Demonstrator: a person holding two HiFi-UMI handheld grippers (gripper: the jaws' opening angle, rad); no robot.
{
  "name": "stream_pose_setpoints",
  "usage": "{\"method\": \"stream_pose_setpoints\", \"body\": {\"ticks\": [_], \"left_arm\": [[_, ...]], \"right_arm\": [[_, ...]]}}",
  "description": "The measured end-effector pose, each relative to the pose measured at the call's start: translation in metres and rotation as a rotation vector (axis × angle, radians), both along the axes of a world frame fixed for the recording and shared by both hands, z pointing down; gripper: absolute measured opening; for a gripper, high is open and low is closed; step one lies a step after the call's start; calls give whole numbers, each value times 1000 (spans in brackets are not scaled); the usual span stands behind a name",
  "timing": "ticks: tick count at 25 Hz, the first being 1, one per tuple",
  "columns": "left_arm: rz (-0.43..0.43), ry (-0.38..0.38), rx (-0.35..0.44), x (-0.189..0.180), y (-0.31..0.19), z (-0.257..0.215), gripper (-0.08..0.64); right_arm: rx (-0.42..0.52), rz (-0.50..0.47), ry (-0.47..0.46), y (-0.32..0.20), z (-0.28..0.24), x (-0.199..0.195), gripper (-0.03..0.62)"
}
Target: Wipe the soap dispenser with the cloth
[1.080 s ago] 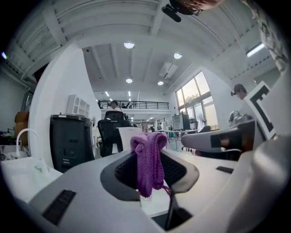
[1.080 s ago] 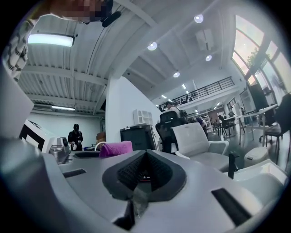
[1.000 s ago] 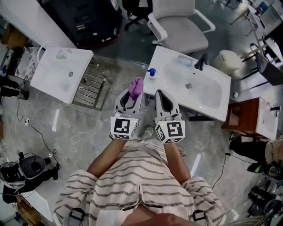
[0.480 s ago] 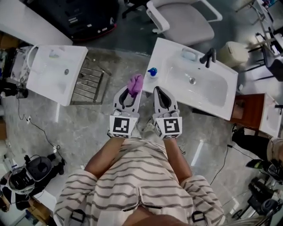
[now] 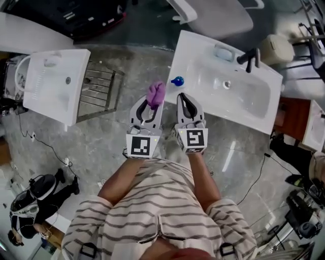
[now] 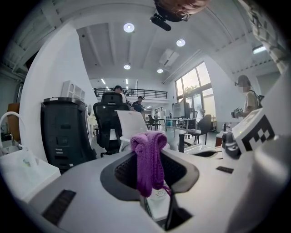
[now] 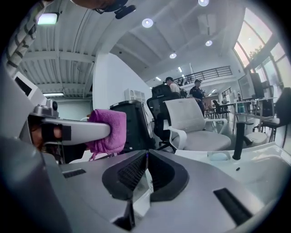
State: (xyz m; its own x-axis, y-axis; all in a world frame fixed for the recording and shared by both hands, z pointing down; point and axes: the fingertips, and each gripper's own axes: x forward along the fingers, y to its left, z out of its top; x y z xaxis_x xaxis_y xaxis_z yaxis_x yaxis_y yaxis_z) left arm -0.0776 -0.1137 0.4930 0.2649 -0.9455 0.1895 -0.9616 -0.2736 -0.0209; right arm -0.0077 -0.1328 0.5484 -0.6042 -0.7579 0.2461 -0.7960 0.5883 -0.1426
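Head view looked down on a person in a striped shirt [image 5: 162, 213], standing on a grey floor [image 5: 96, 147] with both tools held out in front. Biggest thing nearby was the white sink [image 5: 264, 101], up at about 1 o'clock from the grippers, with a black faucet [image 5: 252, 58] on its far edge. A second sink [image 5: 51, 96] sat off at 10 o'clock, with a metal rack [image 5: 96, 94] beside it. A white office chair [image 5: 218, 15] stood at 12 o'clock, past the main sink.

The left gripper [image 5: 153, 103] was clamped on the purple cloth [image 5: 156, 93]. In the left gripper view the folded cloth [image 6: 148, 159] was pinched right between the jaws and poked up above them. The right gripper [image 5: 181, 96] sat just beside it at 3 o'clock. The right gripper view showed its jaws [image 7: 146, 157] pressed together with nothing in them, and the cloth [image 7: 107, 131] off at 10 o'clock.

The soap dispenser [image 5: 177, 80], which showed only as a small blue top, stood on the near left corner of the main sink. That put it at roughly 1 o'clock from the cloth and 12 o'clock from the right gripper's tip, near both, and as far as I could tell neither touched it.
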Motion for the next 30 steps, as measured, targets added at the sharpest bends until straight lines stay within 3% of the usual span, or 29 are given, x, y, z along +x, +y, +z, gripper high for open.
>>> {"method": "stream_pose_setpoints", "body": {"ticks": [14,30], "left_arm": [[20,1,-34,-3,-11,24,118],[39,6,-72,-9,-10,41,118]], "right_arm": [[-24,24,71,-31,60,-6,138],[-3,61,111,-58,73,-13,133]]}}
